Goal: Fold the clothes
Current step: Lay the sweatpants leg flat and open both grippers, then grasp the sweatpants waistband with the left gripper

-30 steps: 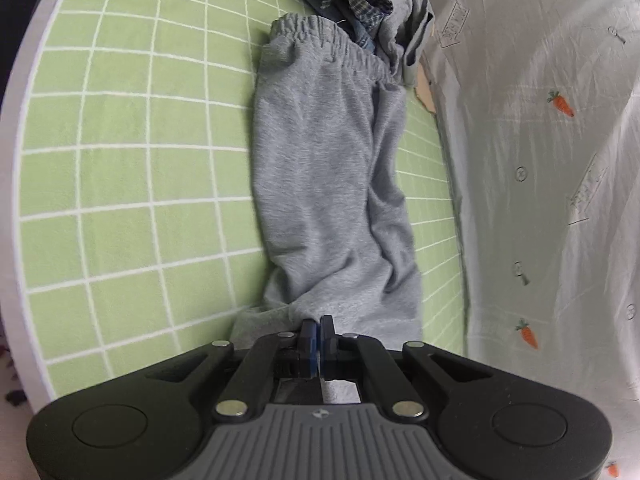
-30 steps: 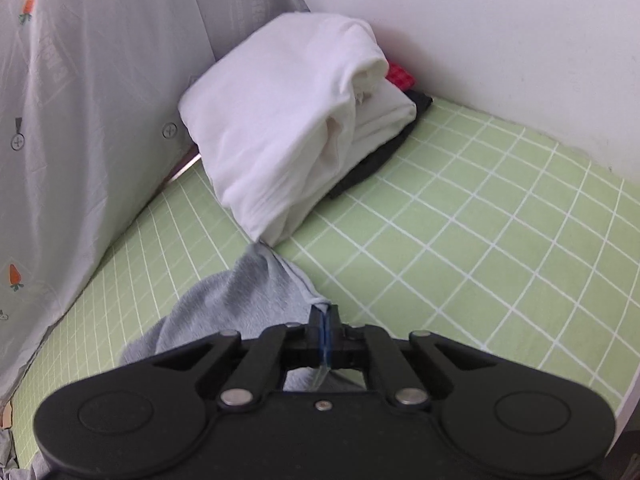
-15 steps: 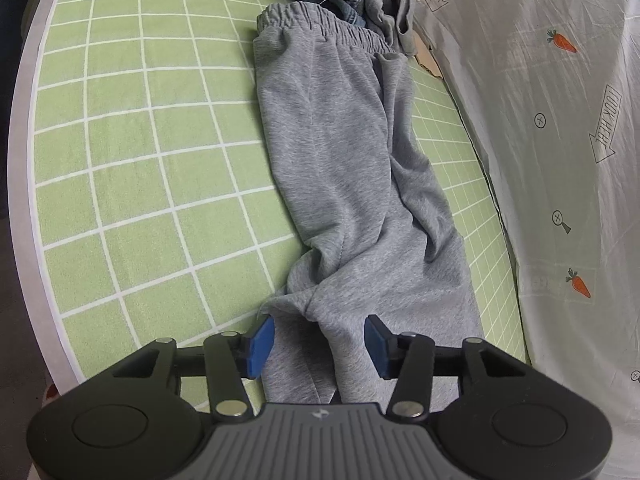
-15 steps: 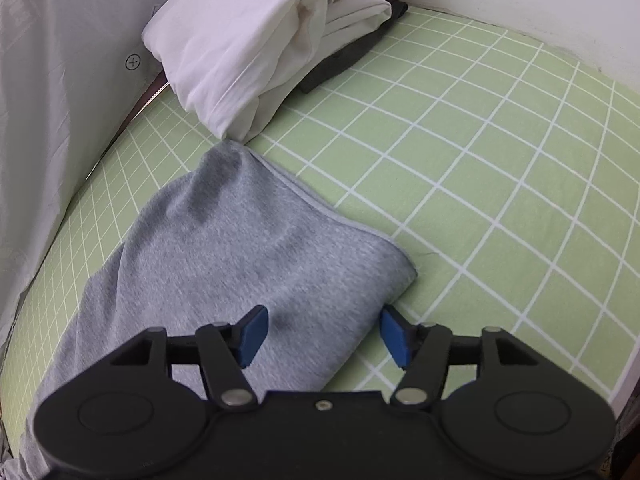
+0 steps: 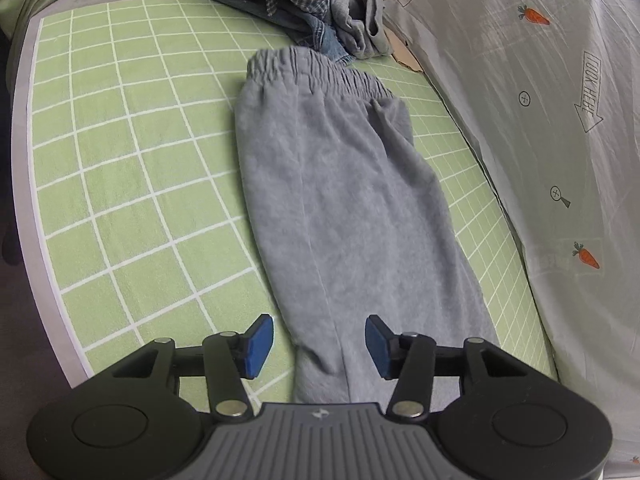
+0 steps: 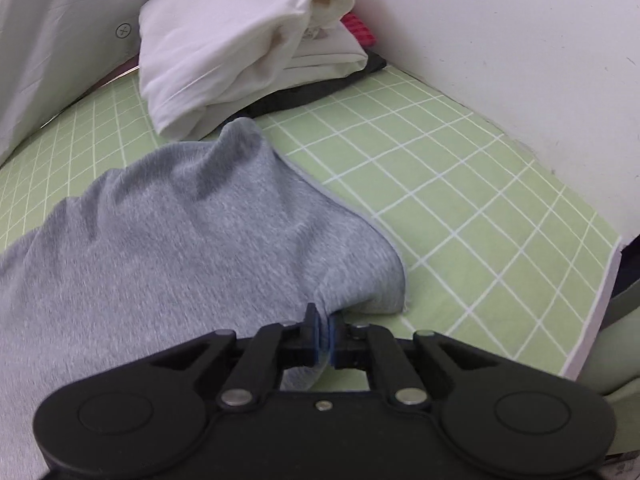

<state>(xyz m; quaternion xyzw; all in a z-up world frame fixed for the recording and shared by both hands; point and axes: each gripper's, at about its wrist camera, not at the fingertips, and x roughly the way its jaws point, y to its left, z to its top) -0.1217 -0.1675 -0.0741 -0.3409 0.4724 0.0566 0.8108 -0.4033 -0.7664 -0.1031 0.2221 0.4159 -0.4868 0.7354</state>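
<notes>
Grey sweatpants lie lengthwise on the green checked mat, waistband far from me, legs folded together. My left gripper is open, its blue pads either side of the leg fabric and just above it. In the right wrist view the leg end of the sweatpants lies bunched on the mat. My right gripper is shut on the near edge of the leg end.
A heap of unfolded clothes lies beyond the waistband. A carrot-print sheet hangs along the right of the mat. A stack of folded white and dark clothes sits by the wall. The mat's edge is at right.
Both grippers let go of the leg ends and opened half a second ago. The left has stayed open and moved forward along the pants. The right has shut again on the leg end.
</notes>
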